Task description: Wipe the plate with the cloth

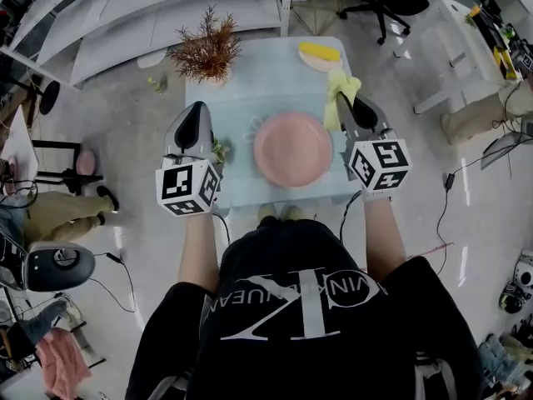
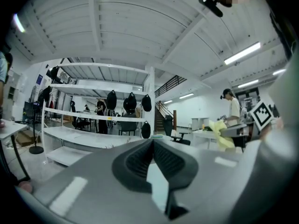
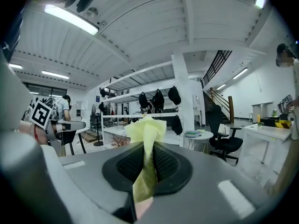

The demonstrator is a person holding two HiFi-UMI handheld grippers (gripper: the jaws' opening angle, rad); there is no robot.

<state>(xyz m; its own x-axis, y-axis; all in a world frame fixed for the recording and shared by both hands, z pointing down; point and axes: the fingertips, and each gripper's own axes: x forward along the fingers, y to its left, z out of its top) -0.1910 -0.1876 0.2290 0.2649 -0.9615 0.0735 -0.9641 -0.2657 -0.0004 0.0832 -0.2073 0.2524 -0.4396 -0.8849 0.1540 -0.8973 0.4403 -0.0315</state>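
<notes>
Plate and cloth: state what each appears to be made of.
The plate: pink, smooth, dull sheen with no pattern; ceramic or plastic, cannot tell which. The cloth: yellow thin fabric, matte, crumpling into soft folds; likely microfibre or similar.

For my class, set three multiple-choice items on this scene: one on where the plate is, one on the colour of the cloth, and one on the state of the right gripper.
1. Where does the plate lie?
A. at the middle of the table
B. on the floor
C. on a shelf

2. What colour is the cloth?
A. blue
B. yellow
C. red

3. What is the state of the right gripper?
A. open and empty
B. shut on the cloth
C. shut on the plate

Answers:
1 A: the head view shows it at the table's middle.
2 B: it looks pale yellow in the head view and the right gripper view.
3 B: the right gripper view shows the cloth pinched between its jaws.
</notes>
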